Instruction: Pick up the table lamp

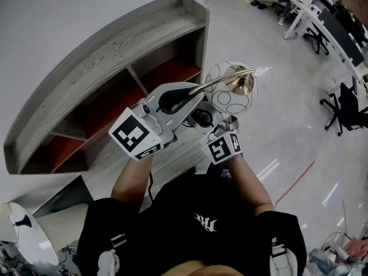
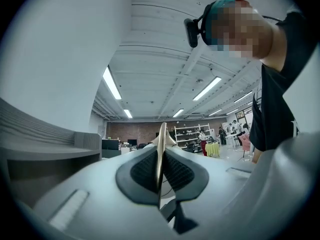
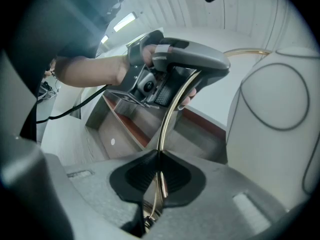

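Note:
The table lamp has a thin curved brass stem (image 1: pixel 221 81) and a white globe shade (image 1: pixel 229 91) traced with dark wire lines. It hangs in the air in front of me, above the floor. My left gripper (image 1: pixel 191 98) is shut on the stem's upper stretch; in the left gripper view the brass stem (image 2: pixel 161 154) runs upright between the black pads. My right gripper (image 1: pixel 217 121) is shut on the stem lower down. In the right gripper view the stem (image 3: pixel 168 118) rises from the pads up to the left gripper (image 3: pixel 186 64), and the shade (image 3: pixel 277 116) fills the right side.
A grey wooden shelf unit (image 1: pixel 115 50) with orange-lined compartments stands at the left against a white wall. Desks and black office chairs (image 1: pixel 344 105) are at the far right. A white round table (image 1: pixel 23 234) sits at the lower left. Glossy floor lies below the lamp.

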Tool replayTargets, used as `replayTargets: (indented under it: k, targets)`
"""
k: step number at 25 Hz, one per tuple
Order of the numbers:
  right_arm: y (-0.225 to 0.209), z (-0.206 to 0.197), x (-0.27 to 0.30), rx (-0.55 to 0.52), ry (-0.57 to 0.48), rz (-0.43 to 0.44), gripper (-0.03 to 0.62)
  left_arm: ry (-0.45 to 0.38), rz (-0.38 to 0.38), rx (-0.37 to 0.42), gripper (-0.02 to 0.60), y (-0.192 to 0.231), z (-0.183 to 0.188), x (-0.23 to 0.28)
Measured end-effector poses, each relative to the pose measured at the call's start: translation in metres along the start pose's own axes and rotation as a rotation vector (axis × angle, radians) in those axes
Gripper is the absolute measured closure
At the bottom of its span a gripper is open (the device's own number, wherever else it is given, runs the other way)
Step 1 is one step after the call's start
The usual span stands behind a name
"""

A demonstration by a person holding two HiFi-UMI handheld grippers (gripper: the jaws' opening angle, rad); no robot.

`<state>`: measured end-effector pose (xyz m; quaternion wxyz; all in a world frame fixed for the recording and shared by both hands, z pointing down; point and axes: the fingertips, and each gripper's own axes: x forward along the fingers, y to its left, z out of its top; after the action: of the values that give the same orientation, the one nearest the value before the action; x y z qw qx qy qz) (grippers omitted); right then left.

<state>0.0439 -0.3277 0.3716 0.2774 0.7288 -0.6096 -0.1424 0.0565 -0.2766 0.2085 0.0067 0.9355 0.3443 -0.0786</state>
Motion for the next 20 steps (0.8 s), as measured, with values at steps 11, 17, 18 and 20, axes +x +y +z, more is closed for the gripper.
replayTargets:
  k: [11, 17, 18, 20]
  targets:
    - [-0.006, 0.020, 0.001, -0.029, -0.025, 0.005, 0.562, -0.035, 0.009, 0.018, 0.566, -0.001, 0.021, -0.007]
    - [-0.006, 0.028, 0.007, -0.034, -0.028, 0.007, 0.562, -0.039, 0.008, 0.028, 0.566, 0.001, 0.028, -0.013]
    - [-0.006, 0.029, 0.007, -0.036, -0.029, 0.007, 0.562, -0.041, 0.009, 0.029, 0.566, 0.001, 0.029, -0.013]
    - [-0.007, 0.030, 0.005, -0.043, -0.031, 0.007, 0.562, -0.044, 0.011, 0.031, 0.566, 0.000, 0.031, -0.012]
